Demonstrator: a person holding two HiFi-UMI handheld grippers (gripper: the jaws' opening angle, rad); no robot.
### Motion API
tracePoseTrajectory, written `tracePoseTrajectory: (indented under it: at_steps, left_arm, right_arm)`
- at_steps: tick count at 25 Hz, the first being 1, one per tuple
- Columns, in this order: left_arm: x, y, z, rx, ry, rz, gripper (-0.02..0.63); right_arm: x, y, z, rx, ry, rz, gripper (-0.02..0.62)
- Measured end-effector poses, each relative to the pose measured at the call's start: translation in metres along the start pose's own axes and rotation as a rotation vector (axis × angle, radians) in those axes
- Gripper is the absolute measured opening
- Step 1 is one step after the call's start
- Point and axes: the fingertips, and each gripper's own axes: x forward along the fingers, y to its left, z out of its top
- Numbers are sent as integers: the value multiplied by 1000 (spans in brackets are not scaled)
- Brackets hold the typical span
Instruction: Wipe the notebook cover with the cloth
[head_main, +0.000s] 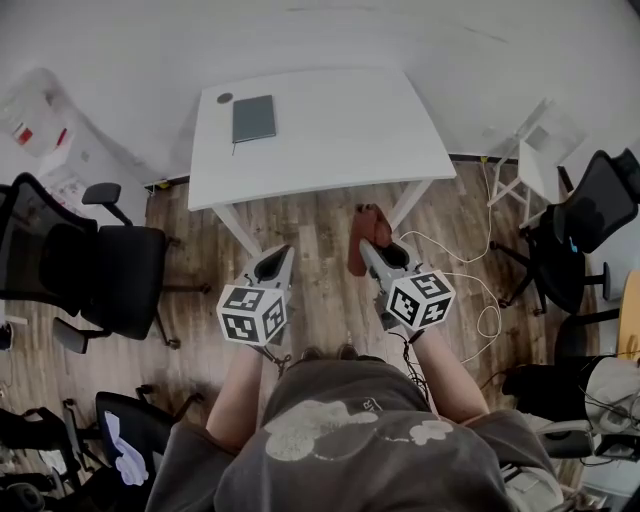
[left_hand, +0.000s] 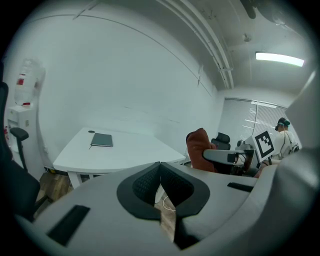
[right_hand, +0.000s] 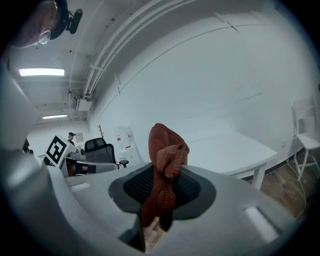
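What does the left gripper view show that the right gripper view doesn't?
Left gripper view only: the dark notebook lying on the white table, and the left gripper shut with nothing in it. Right gripper view only: a close look at the right gripper pinching the rust-brown cloth between its jaws, plus a white chair. Both: the table and the cloth.

A closed dark-grey rectangular notebook (head_main: 254, 118) lies flat by the white table's (head_main: 340, 130) far-left corner — the bunched rust-brown fabric cloth (right_hand: 165, 150) stands pinched in the right gripper (right_hand: 161, 192).
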Motion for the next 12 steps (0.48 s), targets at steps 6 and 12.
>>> tracePoseTrajectory:
  at_steps: [6, 12]
  left_arm:
    - [-16, 12, -4, 22, -21, -20, 0]
    - [-29, 25, -14, 15, -6, -19, 0]
  right_arm:
    - [8, 20, -11, -10, -12, -7, 101]
    - [12, 33, -24, 12, 7, -11, 101]
